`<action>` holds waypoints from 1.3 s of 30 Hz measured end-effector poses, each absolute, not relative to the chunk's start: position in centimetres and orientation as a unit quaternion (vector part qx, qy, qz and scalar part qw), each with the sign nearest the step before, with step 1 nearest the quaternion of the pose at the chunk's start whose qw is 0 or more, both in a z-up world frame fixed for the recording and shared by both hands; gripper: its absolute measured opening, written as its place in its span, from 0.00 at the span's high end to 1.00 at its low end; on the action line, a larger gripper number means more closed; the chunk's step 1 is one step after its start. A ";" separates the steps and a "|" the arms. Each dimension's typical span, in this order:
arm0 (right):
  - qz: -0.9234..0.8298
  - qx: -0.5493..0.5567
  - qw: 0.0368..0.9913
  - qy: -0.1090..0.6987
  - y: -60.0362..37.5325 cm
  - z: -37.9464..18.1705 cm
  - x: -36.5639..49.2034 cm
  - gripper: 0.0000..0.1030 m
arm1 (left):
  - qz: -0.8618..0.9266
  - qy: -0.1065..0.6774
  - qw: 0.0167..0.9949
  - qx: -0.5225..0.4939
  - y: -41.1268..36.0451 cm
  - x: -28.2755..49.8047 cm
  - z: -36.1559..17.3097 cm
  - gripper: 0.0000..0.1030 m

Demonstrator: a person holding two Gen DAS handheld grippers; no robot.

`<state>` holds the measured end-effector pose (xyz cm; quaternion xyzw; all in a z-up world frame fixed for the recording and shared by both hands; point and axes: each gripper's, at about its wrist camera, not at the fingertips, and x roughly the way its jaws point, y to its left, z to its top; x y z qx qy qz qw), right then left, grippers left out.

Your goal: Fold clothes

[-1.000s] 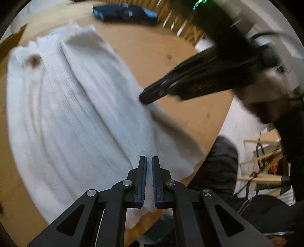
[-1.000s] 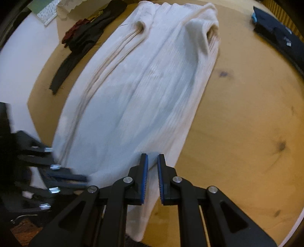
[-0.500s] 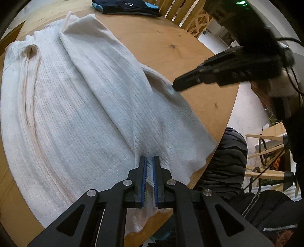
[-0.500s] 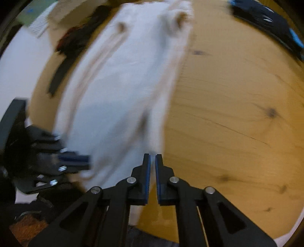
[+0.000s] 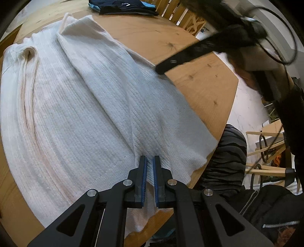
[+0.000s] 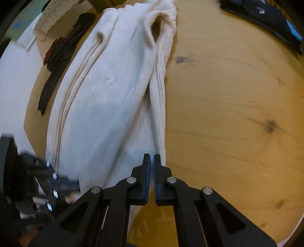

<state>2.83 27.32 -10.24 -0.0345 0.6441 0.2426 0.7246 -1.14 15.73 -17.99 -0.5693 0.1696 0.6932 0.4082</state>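
A white ribbed knit garment [image 5: 85, 114] [image 6: 106, 114] lies lengthwise on the round wooden table [image 5: 199, 85] [image 6: 228, 114]. At its near hem my left gripper [image 5: 149, 161] is shut on the cloth, and creases run out from the tips. The same gripper shows blurred at the lower left of the right wrist view [image 6: 62, 185]. My right gripper [image 6: 152, 157] [image 5: 159, 69] is shut at the garment's right edge. That edge is bunched into a raised ridge leading to its tips, so it looks pinched.
Folded dark blue clothes [image 5: 125, 7] [image 6: 266, 17] lie at the table's far side. A black and red garment [image 6: 62, 51] sits by the left rim. Wooden chairs [image 5: 190, 22] stand behind the table. A person's striped clothing [image 5: 228, 155] is close to the near edge.
My right gripper has shifted sideways along the garment's right edge, which now stands up as a ridge instead of lying flat. The left gripper has held still on the hem.
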 end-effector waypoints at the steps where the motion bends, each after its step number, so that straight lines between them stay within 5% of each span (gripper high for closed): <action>1: 0.253 -0.030 0.727 0.638 27.6 -9.7 2.8 0.94 | 0.697 0.163 0.408 -0.567 15.8 -1.2 -17.5 0.95; 10: 0.228 -0.067 0.745 0.623 28.1 -11.1 7.6 0.97 | 0.708 0.168 0.417 -0.545 16.8 -1.5 -16.2 0.95; 17: 0.276 -0.008 0.774 0.570 29.5 -6.7 13.9 0.87 | 0.701 0.152 0.416 -0.559 15.8 -1.6 -17.5 0.95; 25: 0.217 0.023 0.759 0.613 27.3 -9.6 19.2 0.87 | 0.698 0.144 0.422 -0.561 14.1 -2.4 -17.7 0.91; 30: 0.248 0.042 0.782 0.570 26.4 -6.3 19.0 0.86 | 0.696 0.130 0.426 -0.564 14.4 -2.1 -17.7 0.91; 32: 0.268 0.040 0.782 0.562 27.8 -6.6 19.6 0.78 | 0.703 0.124 0.419 -0.560 14.2 -2.1 -17.4 0.91; 39: 0.230 -0.004 0.781 0.580 26.3 -8.0 18.5 0.82 | 0.721 0.127 0.400 -0.551 13.2 -1.2 -16.1 0.91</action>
